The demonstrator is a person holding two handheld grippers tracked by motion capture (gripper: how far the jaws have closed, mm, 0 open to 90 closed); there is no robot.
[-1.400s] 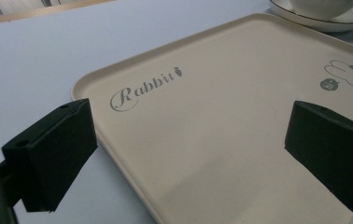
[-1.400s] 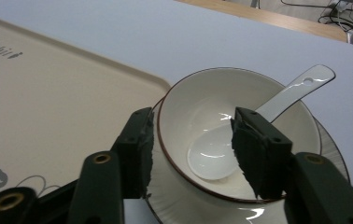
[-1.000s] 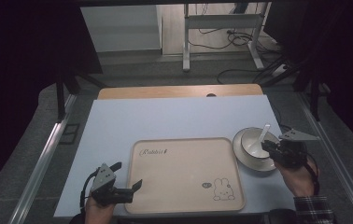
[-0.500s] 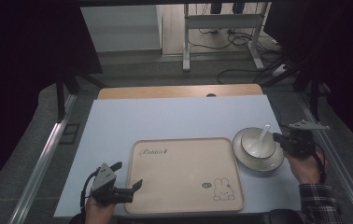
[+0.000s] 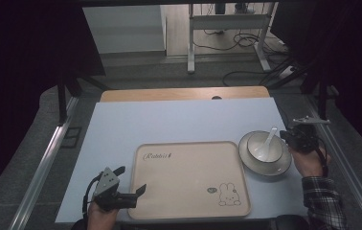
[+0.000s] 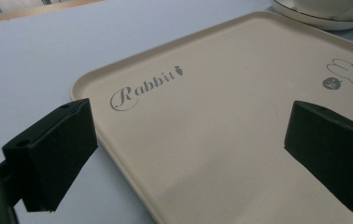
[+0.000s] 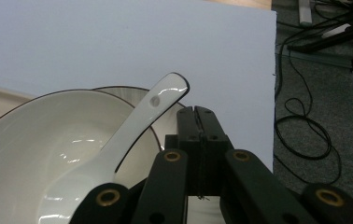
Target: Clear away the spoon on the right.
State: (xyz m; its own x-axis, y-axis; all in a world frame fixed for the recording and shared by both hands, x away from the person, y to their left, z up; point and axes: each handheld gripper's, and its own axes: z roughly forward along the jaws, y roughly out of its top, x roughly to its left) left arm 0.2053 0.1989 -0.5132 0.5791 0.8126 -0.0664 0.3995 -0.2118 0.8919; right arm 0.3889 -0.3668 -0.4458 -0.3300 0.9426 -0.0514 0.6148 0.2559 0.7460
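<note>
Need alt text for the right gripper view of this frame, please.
The right hand-held gripper, jaws pressed shut on nothing, sits beside a white bowl holding a white spoon. Blue table lies beyond, cables on the floor at right.

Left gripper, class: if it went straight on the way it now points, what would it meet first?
The left gripper, jaws wide apart, points across the beige tray. It would likely meet the tray's near rim or surface first; height above it is unclear. The plate lies far beyond.
</note>
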